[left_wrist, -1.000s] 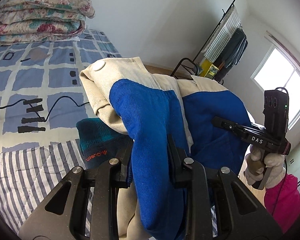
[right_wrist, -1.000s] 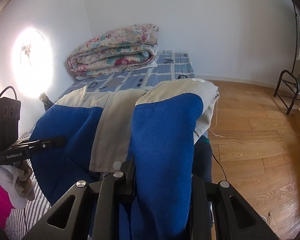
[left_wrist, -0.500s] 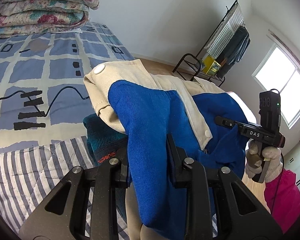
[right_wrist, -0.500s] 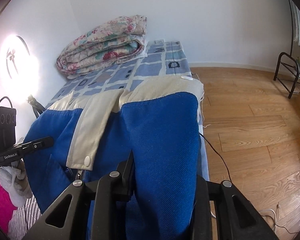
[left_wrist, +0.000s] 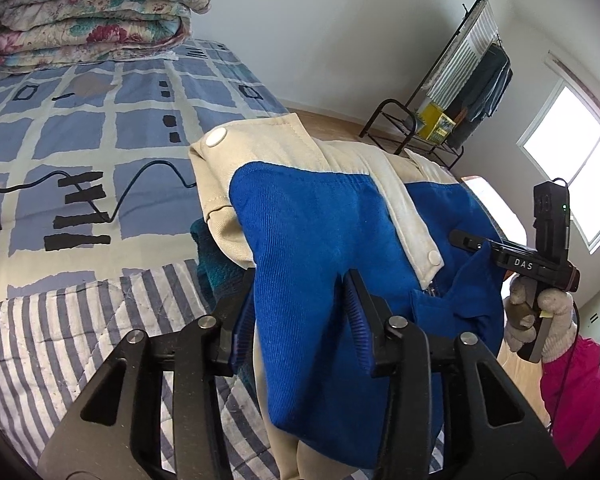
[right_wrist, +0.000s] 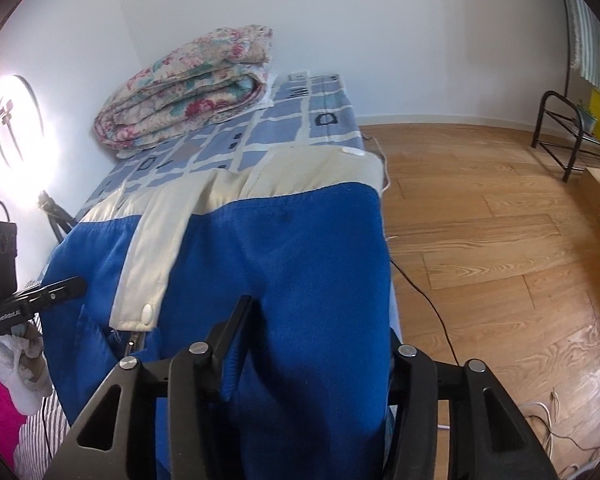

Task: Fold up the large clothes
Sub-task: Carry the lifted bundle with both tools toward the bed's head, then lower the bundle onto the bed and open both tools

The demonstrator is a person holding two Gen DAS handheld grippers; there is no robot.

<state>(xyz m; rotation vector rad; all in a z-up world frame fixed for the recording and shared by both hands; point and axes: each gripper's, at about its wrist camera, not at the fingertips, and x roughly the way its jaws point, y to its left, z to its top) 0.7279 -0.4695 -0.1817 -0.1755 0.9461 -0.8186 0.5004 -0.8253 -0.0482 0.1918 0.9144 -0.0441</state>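
Observation:
A large blue jacket (left_wrist: 312, 232) with a cream yoke, cream button placket and white snaps hangs in the air between my two grippers, above the bed. My left gripper (left_wrist: 300, 300) is shut on a fold of its blue cloth. My right gripper (right_wrist: 312, 340) is shut on the other side of the jacket (right_wrist: 284, 248); the cloth hides its right finger. The right gripper also shows at the right of the left wrist view (left_wrist: 516, 260), and the left gripper at the left of the right wrist view (right_wrist: 32, 300). The jacket's lower part hangs out of sight.
The bed (left_wrist: 80, 120) has a blue checked cover and a striped quilt (left_wrist: 60, 340). A folded floral quilt (left_wrist: 92, 12) lies at its head. A black cable (left_wrist: 140, 184) and a dark teal garment (left_wrist: 212, 264) lie on it. A clothes rack (left_wrist: 452, 112) stands on the wood floor (right_wrist: 480, 220).
Both grippers have moved apart and spread the jacket wider and flatter. The placket and its lower snap have come into view. Both stay shut on the cloth.

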